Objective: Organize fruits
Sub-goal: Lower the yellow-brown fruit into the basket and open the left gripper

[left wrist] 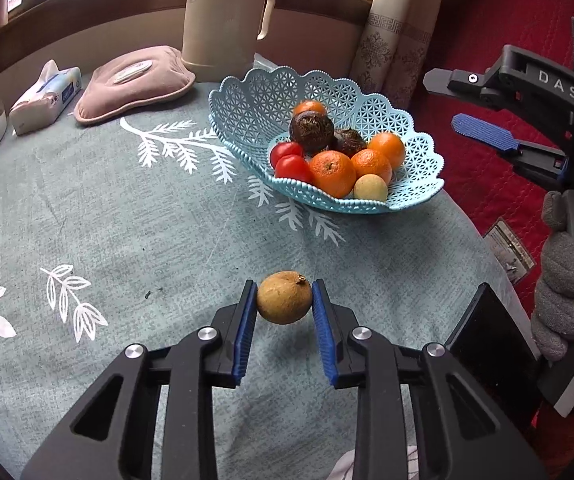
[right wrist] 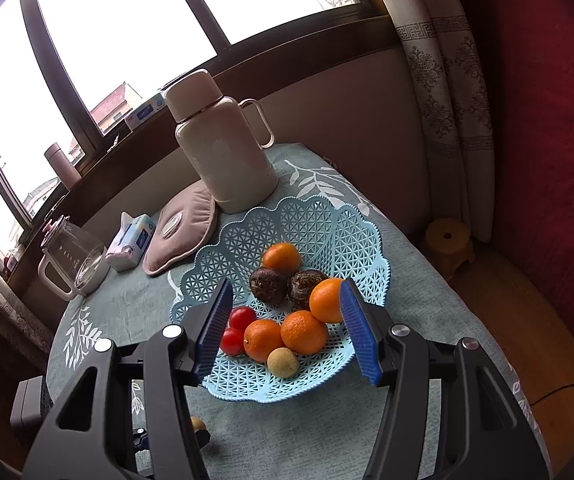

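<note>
Clamped between the pads of the left hand-held gripper (left wrist: 284,300), a small brown fruit (left wrist: 284,298) is being readied for carrying to the far blue basket (left wrist: 415,196), while the right hand-held gripper (right wrist: 287,322) is being held half open and empty over it.

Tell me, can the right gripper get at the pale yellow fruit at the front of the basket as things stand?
Probably yes. The right gripper hangs open above the blue basket, and the pale yellow fruit lies at the near edge with nothing over it, though an orange touches it.
</note>
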A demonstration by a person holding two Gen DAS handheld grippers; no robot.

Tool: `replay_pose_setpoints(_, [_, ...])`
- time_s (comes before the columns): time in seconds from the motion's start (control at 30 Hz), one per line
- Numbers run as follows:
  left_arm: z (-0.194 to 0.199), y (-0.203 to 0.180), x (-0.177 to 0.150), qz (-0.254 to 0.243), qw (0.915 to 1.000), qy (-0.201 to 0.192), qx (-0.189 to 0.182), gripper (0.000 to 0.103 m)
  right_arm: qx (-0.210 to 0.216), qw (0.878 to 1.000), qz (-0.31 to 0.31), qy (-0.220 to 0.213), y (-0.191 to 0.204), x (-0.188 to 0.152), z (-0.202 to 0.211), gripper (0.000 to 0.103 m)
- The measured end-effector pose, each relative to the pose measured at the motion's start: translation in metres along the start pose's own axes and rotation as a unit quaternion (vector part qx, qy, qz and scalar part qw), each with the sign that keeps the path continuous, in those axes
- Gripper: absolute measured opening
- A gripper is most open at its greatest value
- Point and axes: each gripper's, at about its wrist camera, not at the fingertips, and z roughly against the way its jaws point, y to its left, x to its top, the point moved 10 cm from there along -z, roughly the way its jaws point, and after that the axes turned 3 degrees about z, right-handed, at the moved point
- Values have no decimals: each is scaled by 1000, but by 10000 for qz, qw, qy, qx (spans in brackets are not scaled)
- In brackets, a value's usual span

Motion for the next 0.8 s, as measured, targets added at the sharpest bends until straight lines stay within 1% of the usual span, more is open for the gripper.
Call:
replay_pose_setpoints(0.17, [14, -6, 31, -55, 9994, -328, -3, 28, 14, 10000, -27, -33, 0, 3, 2, 58])
replay_pose_setpoints(0.3, [13, -12, 53, -101, 9987, -499, 10, 28, 19, 10000, -45, -44, -1, 3, 3, 58])
replay_pose_setpoints(0.47, [-4, -15, 67, -113, 9990, -440, -3, 28, 23, 10000, -71, -59, -2, 5, 4, 58])
replay_pose_setpoints(0.7, [-25, -25, 68, -198, 9993, -319, -26, 28, 45, 10000, -64, -22, 0, 2, 2, 58])
replay_pose_setpoints(0.8, [-28, -23, 69, -174, 9992, -347, -8, 29, 61, 10000, -17, 29, 4, -1, 0, 58])
